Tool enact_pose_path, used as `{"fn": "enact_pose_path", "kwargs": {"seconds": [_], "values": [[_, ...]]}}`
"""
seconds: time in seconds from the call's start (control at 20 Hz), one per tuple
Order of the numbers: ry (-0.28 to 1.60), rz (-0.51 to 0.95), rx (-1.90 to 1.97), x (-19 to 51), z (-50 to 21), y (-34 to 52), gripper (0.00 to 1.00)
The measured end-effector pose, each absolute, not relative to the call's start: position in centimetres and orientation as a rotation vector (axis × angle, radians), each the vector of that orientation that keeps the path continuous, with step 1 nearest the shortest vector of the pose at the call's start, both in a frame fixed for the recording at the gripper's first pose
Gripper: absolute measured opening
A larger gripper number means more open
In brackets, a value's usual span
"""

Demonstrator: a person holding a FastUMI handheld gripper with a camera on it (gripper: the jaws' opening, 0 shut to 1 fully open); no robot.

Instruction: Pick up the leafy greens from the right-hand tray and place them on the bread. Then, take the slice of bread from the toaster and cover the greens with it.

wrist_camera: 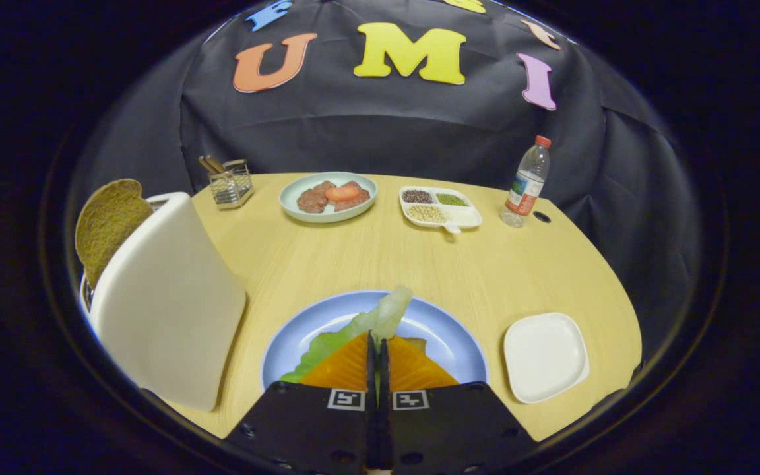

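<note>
1. We see the white toaster (165, 303) standing left of the fingers, a brown bread slice (108, 224) sticking up from its top.
2. Behind the toaster, near the wall, a wire holder (231, 185) with sticks in it.
3. A pale green plate (294, 191) beside the holder carries meat pieces (314, 200) and a red slice (343, 192) on top of them.
4. Nearer us, the blue plate (449, 340) lies under the fingers. The gripper (377, 349) is clenched on the leafy greens (380, 320), fingers pressed nearly together with the leaf between them; the pale stalk end reaches out beyond the tips, the green part trails left.
5. We cannot make out bread on the blue plate under the fingers.
6. A white divided dish (466, 218) at the back holds dark grains, green grains and pale beans in separate compartments.
7. A white square tray (545, 356), bare, sits just right of the blue plate.
8. A clear bottle (526, 185) with a red cap stands upright at the far right, a dark hole (541, 216) in the wooden table (499, 277) just beside it.
</note>
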State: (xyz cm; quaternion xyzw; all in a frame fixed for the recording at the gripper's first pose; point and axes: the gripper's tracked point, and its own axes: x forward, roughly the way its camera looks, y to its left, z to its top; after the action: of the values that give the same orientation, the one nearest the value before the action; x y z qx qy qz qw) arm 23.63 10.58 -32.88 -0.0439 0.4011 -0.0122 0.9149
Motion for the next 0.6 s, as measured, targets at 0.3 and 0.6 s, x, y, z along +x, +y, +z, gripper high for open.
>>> {"fn": "enact_pose_path", "kwargs": {"seconds": [0.3,0.6], "values": [[0.754,-0.052,-0.069,22.7,-30.2,10.1,0.61],[0.745,-0.098,-0.076,19.9,-28.4,10.0,0.96]]}}
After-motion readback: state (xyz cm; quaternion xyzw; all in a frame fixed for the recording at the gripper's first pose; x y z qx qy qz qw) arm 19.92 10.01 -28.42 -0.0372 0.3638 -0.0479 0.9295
